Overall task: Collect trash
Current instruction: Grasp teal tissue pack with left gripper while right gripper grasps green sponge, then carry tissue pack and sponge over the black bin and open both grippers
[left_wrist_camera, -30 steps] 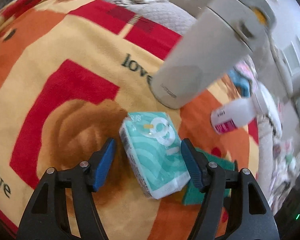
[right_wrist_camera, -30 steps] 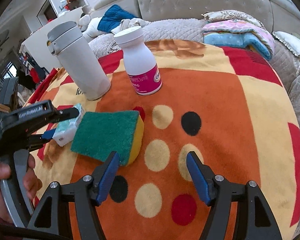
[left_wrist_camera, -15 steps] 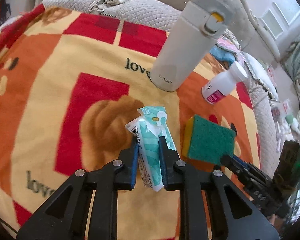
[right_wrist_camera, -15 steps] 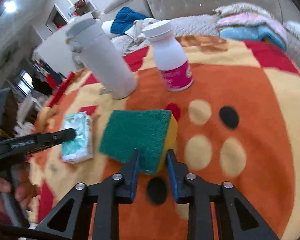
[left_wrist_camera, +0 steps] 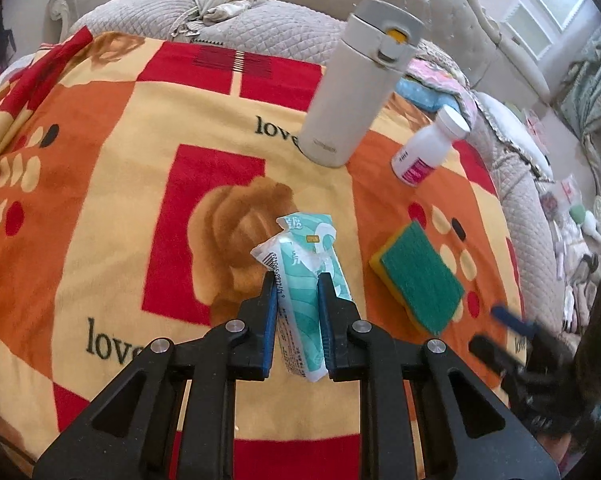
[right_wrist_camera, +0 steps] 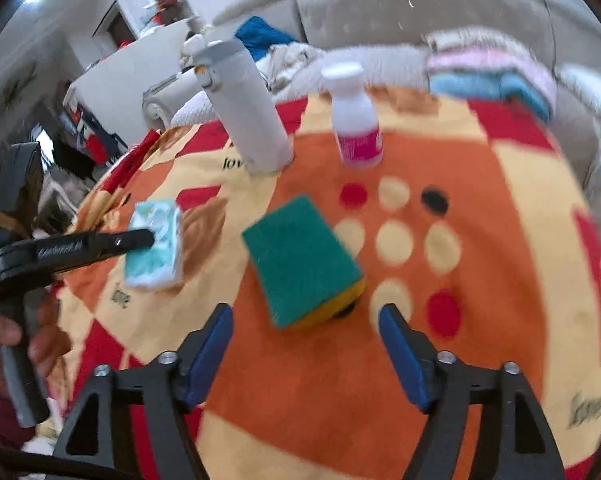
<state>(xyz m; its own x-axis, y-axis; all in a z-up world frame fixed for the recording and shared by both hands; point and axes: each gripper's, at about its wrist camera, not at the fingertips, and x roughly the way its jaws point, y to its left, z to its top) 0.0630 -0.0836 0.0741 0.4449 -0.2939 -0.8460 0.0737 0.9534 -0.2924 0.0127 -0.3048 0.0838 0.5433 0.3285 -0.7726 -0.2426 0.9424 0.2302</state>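
Observation:
My left gripper (left_wrist_camera: 297, 280) is shut on a teal and white tissue pack (left_wrist_camera: 305, 264), squeezed thin between the blue pads and lifted off the blanket. From the right wrist view the same tissue pack (right_wrist_camera: 154, 242) hangs in the left gripper (right_wrist_camera: 150, 237), held by a person's hand (right_wrist_camera: 4, 344). My right gripper (right_wrist_camera: 305, 314) has its jaws opening wide, with nothing pressed between them. A green and yellow sponge (right_wrist_camera: 300, 258) lies on the blanket just beyond its fingertips. The sponge (left_wrist_camera: 418, 276) also lies right of the tissue pack in the left wrist view.
A tall white thermos (left_wrist_camera: 356, 88) and a small white bottle with a pink label (left_wrist_camera: 424, 148) stand on the orange, red and yellow blanket (left_wrist_camera: 100, 160). Grey quilted bedding (left_wrist_camera: 260, 28) and folded cloths (right_wrist_camera: 492, 76) lie behind them. Clutter fills the floor at right.
My left gripper closed on the tissue pack and lifted it. My right gripper closed near the sponge's edge, then opened wide and drew back; the sponge stays on the blanket.

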